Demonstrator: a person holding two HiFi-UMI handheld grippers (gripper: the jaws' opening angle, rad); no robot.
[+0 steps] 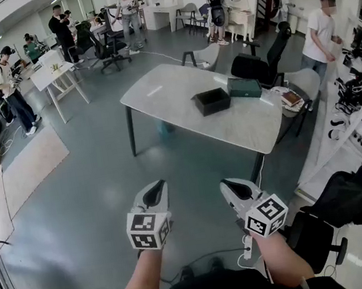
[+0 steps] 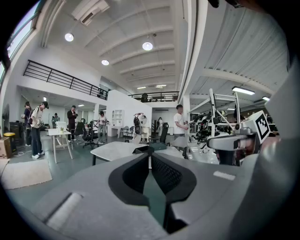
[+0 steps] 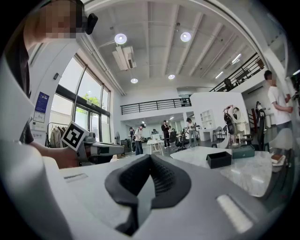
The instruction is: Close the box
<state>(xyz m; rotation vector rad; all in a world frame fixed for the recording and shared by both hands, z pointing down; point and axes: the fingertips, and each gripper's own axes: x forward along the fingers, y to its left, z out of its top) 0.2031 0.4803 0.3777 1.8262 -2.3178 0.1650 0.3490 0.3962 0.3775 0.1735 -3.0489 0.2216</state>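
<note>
The left tool (image 1: 155, 190) has its jaws pressed together with nothing between them, and the right tool (image 1: 231, 188) is closed and empty in the same way. Each is held on a bare forearm, the two side by side and apart from one another, over the grey floor (image 1: 80, 189) and well short of the near side of the counter (image 1: 159, 90).

The black box (image 1: 212, 101) sits on top of the counter, roughly in the middle and towards its far edge. It is open, with its dark inside showing. Just beside it, further along the counter's far edge, lies a green box (image 1: 244, 87); whether the two touch cannot be told. A small stack of books (image 1: 291, 98) lies near the right end of the counter.

A black chair (image 1: 252, 66) stands behind the counter's far edge, and a light grey chair (image 1: 205, 55) beyond it. A white desk (image 1: 56, 75) stands well to the left of the counter, with several people around it. One person in a white shirt (image 1: 320, 32) stands to the right of the counter, beside shelves full of gear.
</note>
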